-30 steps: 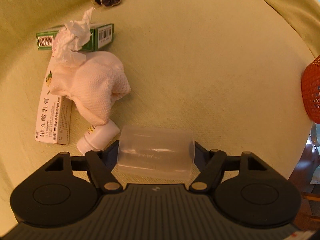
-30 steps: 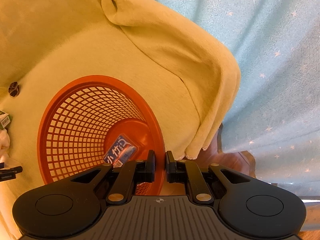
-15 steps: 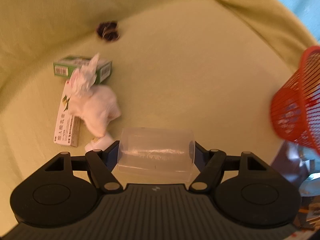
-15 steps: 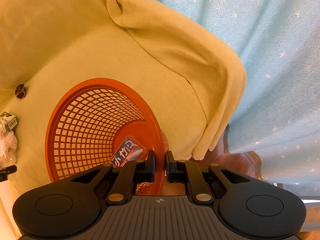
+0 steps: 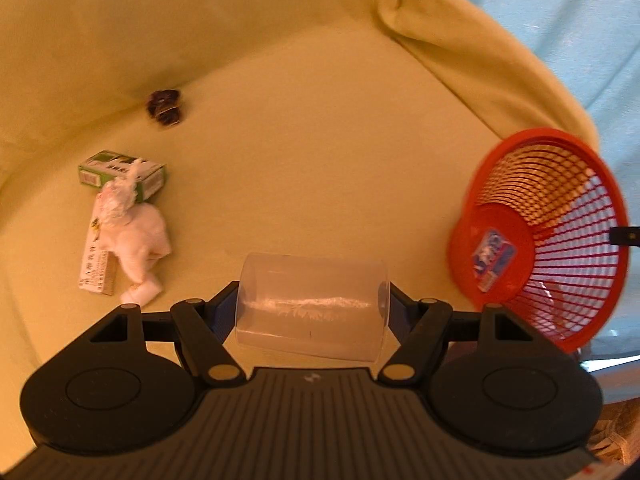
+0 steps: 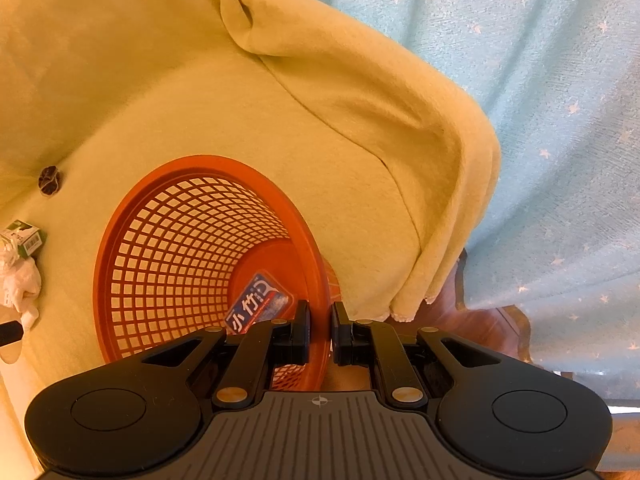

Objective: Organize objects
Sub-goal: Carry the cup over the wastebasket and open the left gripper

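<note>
Midway through tidying, by the look of it: left gripper [image 5: 313, 309] clamped across a clear, cylindrical plastic cup [image 5: 312, 306], held sideways above the yellow-green blanket [image 5: 320, 152]. Right gripper [image 6: 320, 334] pinching the rim of the orange mesh plastic basket [image 6: 168, 248], tipped toward the left, a blue-labelled packet [image 6: 258, 308] already inside. Next, probably: carry the cup rightward over the basket mouth, then spread the fingers. Well apart, still unsorted: green cardboard box [image 5: 120, 174], white crumpled cloth [image 5: 136, 236].
</note>
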{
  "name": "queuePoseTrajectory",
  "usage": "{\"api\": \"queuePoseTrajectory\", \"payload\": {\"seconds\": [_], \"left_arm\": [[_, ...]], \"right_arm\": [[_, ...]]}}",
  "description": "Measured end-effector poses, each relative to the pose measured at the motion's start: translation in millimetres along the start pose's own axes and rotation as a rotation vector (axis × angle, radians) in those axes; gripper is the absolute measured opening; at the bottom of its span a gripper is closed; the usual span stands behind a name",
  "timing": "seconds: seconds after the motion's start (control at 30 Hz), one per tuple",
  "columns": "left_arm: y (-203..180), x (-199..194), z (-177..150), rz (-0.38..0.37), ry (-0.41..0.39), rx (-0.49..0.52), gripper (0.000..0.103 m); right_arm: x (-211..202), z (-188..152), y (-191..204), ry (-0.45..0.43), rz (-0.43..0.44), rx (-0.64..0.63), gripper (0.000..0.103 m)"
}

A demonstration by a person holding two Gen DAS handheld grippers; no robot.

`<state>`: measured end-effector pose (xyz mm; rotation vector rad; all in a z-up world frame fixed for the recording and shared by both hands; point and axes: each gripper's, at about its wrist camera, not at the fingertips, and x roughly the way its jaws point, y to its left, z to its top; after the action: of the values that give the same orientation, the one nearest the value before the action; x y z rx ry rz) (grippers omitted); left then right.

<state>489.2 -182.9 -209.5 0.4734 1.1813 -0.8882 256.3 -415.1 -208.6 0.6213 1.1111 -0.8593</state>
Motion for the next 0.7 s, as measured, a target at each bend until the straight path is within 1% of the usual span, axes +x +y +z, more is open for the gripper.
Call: {"api": "queuePoseTrajectory", "payload": {"seconds": [0.33,0.7], "left_arm": [[-56.0,-3.3,7.3,-0.065,-0.008,0.027,0.07],[-95.7,-6.3,17.4,-0.101,-0.025,0.072,0.07]], "right_arm": [[1.2,1.4,-4.7,0.002,0.025,0.0,0.007],[-0.8,4.1,-6.2,0.001,0.063,0.0,0.007]]}}
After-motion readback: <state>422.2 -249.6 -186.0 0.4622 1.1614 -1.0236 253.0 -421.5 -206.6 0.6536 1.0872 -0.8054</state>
